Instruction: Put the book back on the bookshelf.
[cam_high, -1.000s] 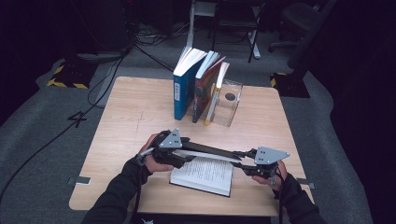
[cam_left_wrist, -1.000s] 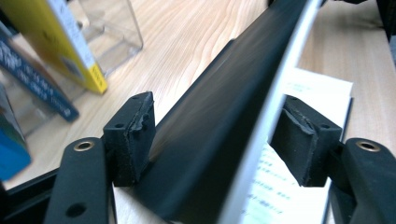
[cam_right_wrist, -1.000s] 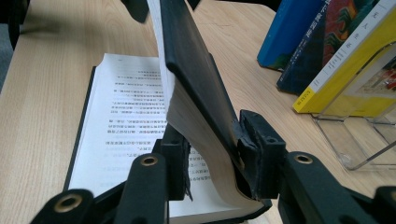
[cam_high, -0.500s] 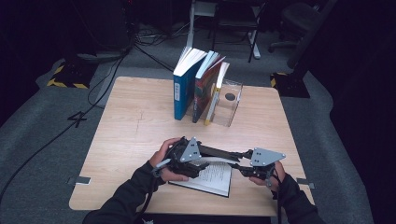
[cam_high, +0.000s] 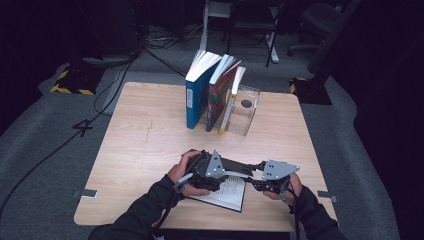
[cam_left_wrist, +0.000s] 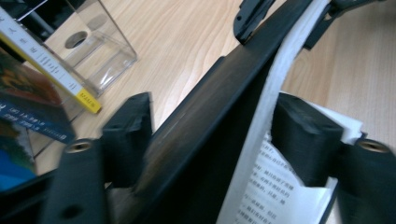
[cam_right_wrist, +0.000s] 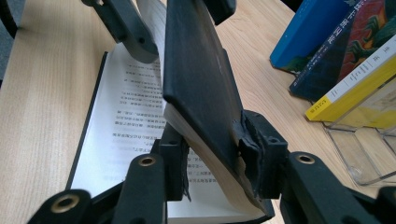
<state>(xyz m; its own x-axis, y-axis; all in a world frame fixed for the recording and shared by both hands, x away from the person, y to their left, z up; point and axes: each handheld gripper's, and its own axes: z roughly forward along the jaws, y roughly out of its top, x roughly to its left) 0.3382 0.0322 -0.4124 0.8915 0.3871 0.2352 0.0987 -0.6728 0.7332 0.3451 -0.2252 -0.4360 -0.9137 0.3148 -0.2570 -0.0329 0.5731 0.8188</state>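
Left gripper (cam_high: 235, 175) has shifted rightward, jaws just closing around the black book (cam_high: 227, 192)'s lifted half near the table (cam_high: 140, 145)'s front edge; right gripper (cam_high: 250, 176) pinches it.

The open book (cam_high: 227, 189) is lying largely hidden beneath both grippers in the high view; its print is showing too small to read, and beside it the left gripper's fingers (cam_left_wrist: 126, 135) are blurring.

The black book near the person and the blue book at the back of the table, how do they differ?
The black book lies open near the table's front edge, its printed pages showing and its black cover half lifted; the blue book stands upright and shut at the back, against other books. The black book has both hand-held grippers at it: the left hand-held gripper and the right hand-held gripper. Nothing touches the blue book. Both rest on the table.
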